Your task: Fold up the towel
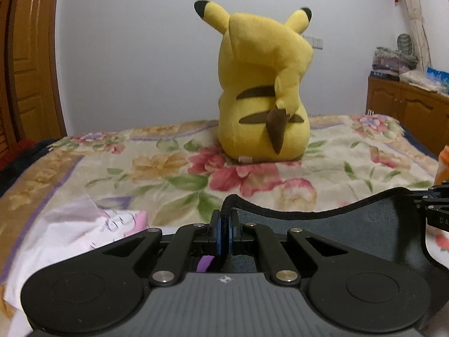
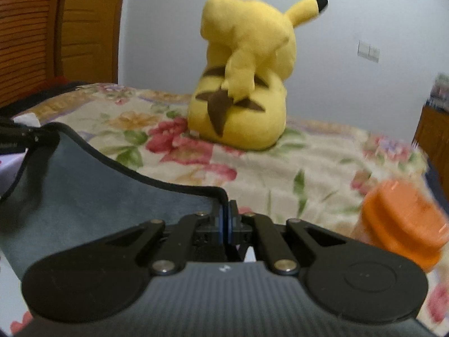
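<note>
A dark grey-blue towel (image 1: 322,230) with black edging hangs stretched between my two grippers above the flowered bed cover. My left gripper (image 1: 224,224) is shut on the towel's left corner, which pokes up between its blue pads. My right gripper (image 2: 226,219) is shut on the towel's (image 2: 84,196) right corner. The top edge sags in a curve between them. The right gripper's tip shows at the right edge of the left wrist view (image 1: 432,202), and the left gripper's tip at the left edge of the right wrist view (image 2: 25,134).
A yellow plush toy (image 1: 261,92) sits upright on the flowered bed cover (image 1: 140,165) behind the towel, its back to me. An orange-lidded jar (image 2: 404,224) stands at the right. Pale pink printed cloth (image 1: 78,227) lies at the left. A wooden cabinet (image 1: 407,112) is far right.
</note>
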